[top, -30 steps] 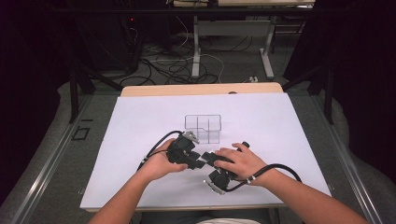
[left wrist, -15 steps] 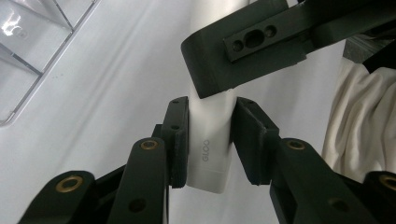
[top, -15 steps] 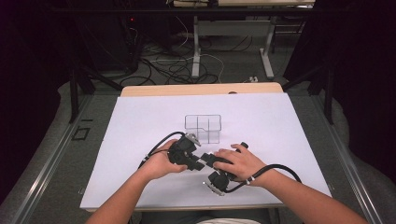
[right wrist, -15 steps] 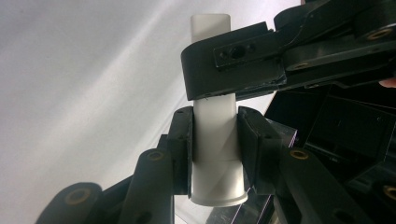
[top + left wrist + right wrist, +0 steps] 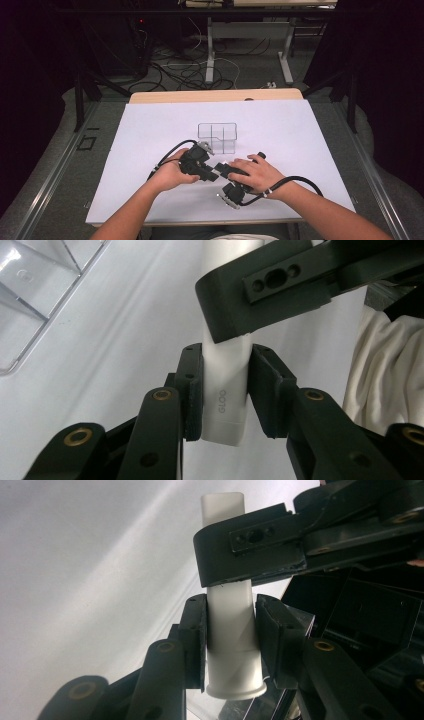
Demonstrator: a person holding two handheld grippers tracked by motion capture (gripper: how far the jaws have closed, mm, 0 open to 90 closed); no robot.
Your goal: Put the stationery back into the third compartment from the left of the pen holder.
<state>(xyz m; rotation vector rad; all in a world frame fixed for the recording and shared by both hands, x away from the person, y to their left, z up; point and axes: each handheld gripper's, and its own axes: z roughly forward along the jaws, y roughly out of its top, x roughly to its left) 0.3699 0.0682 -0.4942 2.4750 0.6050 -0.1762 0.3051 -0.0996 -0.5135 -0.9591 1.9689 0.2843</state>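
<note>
Uncapping, by the look of it: a two-tool hold on a white glue stick (image 5: 223, 412), taken up and not yet pulled apart. Left tool (image 5: 225, 385) closed on the plain, flat-ended part marked "GLOO". Right tool (image 5: 231, 630) closed on the other part, the one ending in a flared rim. Both sets of jaws pressed flat against the tube's sides, with no gap visible.

Seen from the high view, tip to tip, left tool (image 5: 209, 169) and right tool (image 5: 223, 172) meet between the two hands, low over the white surface (image 5: 300, 140), with the stick hidden between them. Hard to tell whether lifted clear of the surface or resting on it.

Long axis of the stick: straight ahead out of each tool, running away between the jaws rather than across them. Flat "GLOO" end turned back toward the left tool, flared end turned back toward the right tool. Other tool's jaw crosses the tube just beyond each grip, so both holds sit close together near the middle.

Clear compartment tray (image 5: 217, 137) stands just beyond the left tool, apart from the stick.

Next, probably: a firm hold on both sides and a straight pull along the tube's axis, perhaps with a slight twist, without bending at the joint. Likely risk: slipping on the smooth plastic.
</note>
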